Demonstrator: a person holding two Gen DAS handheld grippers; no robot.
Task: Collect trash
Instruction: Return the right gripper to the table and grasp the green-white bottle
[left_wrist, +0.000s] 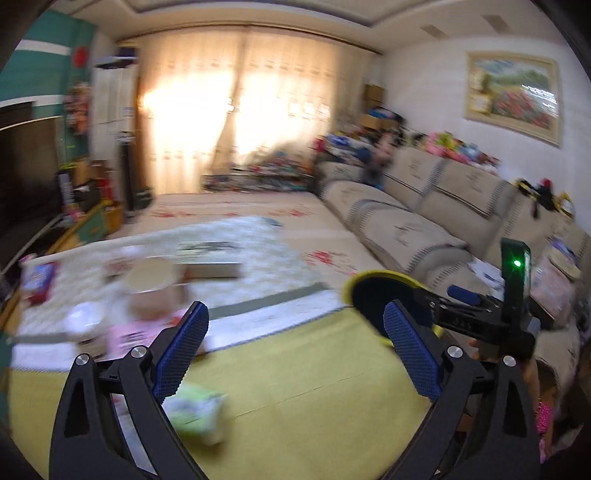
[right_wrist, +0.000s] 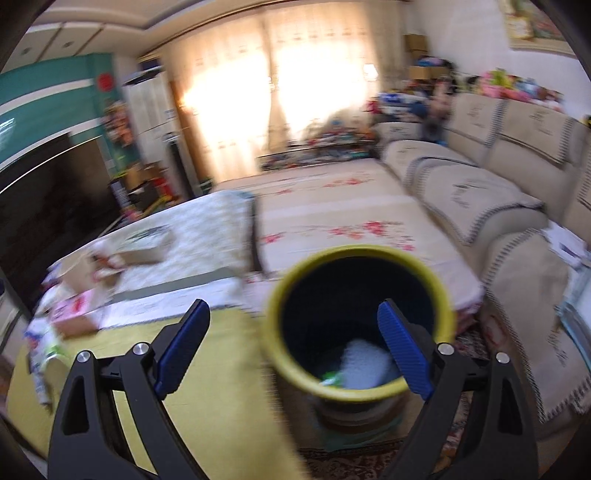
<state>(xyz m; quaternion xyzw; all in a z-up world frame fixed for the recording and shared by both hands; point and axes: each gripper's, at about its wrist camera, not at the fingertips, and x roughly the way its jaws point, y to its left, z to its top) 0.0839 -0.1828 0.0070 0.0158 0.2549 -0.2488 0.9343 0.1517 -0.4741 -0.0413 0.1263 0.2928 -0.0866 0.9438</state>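
The left gripper (left_wrist: 295, 347) is seen with its blue-padded jaws spread wide and nothing between them. Below it, a crumpled green-and-white wrapper (left_wrist: 199, 413) lies on the yellow-green table mat (left_wrist: 314, 387), untouched.

The right gripper (right_wrist: 291, 347) is likewise spread and empty, aimed over the round yellow-rimmed bin with dark interior (right_wrist: 360, 321). The bin stands beside the table edge, presumably so that trash can be dropped straight in. A white wad (right_wrist: 364, 363) and a green scrap are already inside.

More litter, including a pink packet (left_wrist: 140, 332) and a paper cup (left_wrist: 151, 277), is left further along the table. Any print is probably present, but motion blur makes all labels unreadable.
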